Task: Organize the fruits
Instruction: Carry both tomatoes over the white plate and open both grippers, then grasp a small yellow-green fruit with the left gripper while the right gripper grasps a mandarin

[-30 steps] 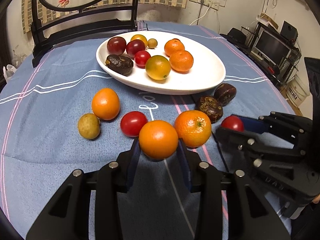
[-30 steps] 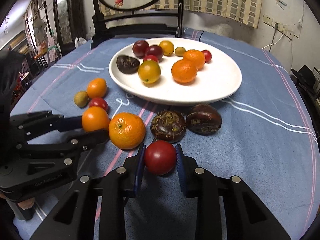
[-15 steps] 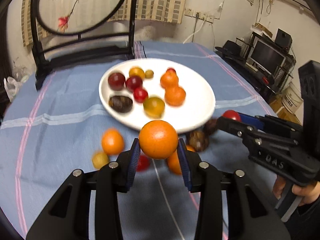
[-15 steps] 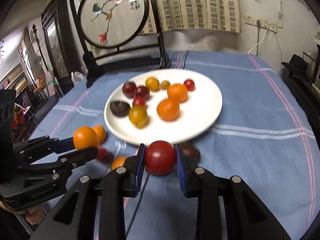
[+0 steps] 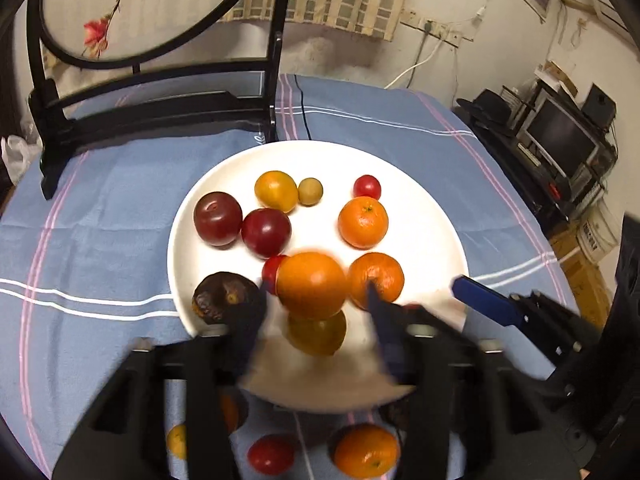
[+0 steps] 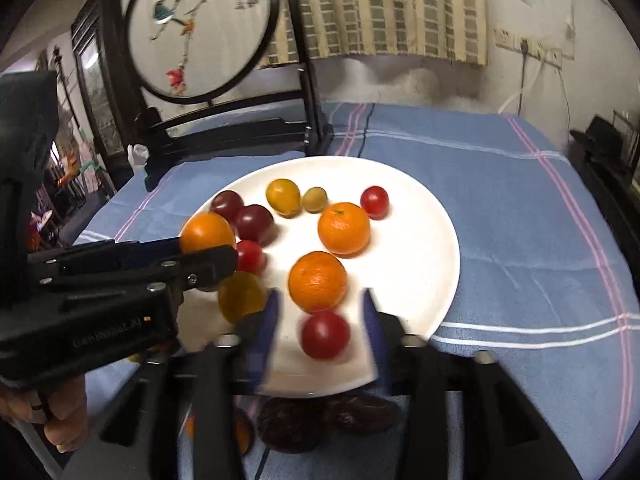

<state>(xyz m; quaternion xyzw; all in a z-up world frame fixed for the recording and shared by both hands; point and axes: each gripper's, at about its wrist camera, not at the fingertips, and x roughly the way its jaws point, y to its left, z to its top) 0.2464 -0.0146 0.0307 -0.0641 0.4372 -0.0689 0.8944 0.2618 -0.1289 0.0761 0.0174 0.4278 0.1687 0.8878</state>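
Note:
A white plate (image 5: 424, 216) holds several fruits: oranges, plums, tomatoes, a dark passion fruit. My left gripper (image 5: 314, 308) hovers over the plate's near side, its fingers spread wider than the orange (image 5: 311, 285) between them; whether they touch it is blurred. The orange also shows in the right wrist view (image 6: 206, 232). My right gripper (image 6: 320, 324) is open over the plate (image 6: 420, 248), with a red tomato (image 6: 325, 335) free between its blurred fingers.
On the blue cloth in front of the plate lie an orange (image 5: 366, 454), a red tomato (image 5: 270, 456) and dark passion fruits (image 6: 296, 424). A black stand with a round painted screen (image 5: 152, 92) rises behind the plate. The table edge drops off at right.
Both grippers moved forward over the plate with their fruit. Both pairs of fingers have spread apart; the red tomato is released, and the orange sits in a wider gap.

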